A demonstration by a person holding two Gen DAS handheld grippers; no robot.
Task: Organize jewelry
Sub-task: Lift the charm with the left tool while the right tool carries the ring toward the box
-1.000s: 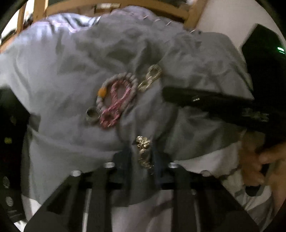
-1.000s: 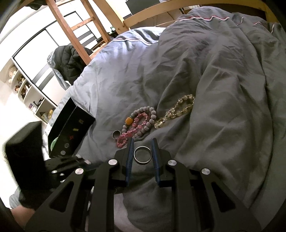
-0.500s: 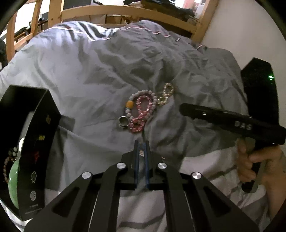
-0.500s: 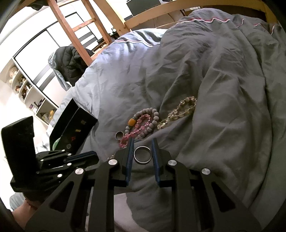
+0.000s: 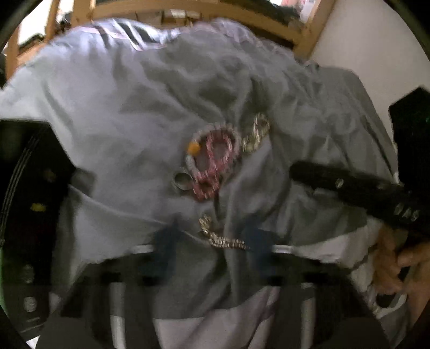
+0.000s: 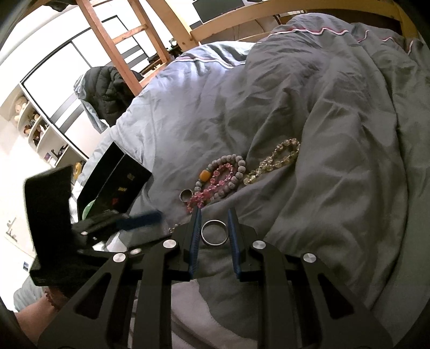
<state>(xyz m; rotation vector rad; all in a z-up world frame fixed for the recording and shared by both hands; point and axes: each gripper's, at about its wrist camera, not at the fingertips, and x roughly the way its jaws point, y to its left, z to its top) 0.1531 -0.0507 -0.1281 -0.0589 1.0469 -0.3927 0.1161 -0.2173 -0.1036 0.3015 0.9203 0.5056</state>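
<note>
Jewelry lies on a grey duvet (image 6: 336, 134). My right gripper (image 6: 214, 233) is shut on a silver bangle (image 6: 214, 232), held just above the bedding. My left gripper (image 5: 212, 236) is open, its blurred blue fingers either side of a small gold chain piece (image 5: 220, 236) on the duvet. Beyond lie a pink bead bracelet (image 5: 215, 163), a grey bead bracelet with an orange bead (image 6: 228, 171), a yellow crystal bracelet (image 6: 276, 158) and a silver ring (image 6: 186, 194).
An open black jewelry box (image 6: 115, 182) stands at the left on the bed, with something green inside. It also shows in the left wrist view (image 5: 29, 193). A wooden bed frame (image 6: 242, 16) runs along the back. A wall is to the right.
My left gripper was shut half a second ago and is now open around the gold chain piece, lower and closer to the duvet. My right gripper still holds the bangle in place.
</note>
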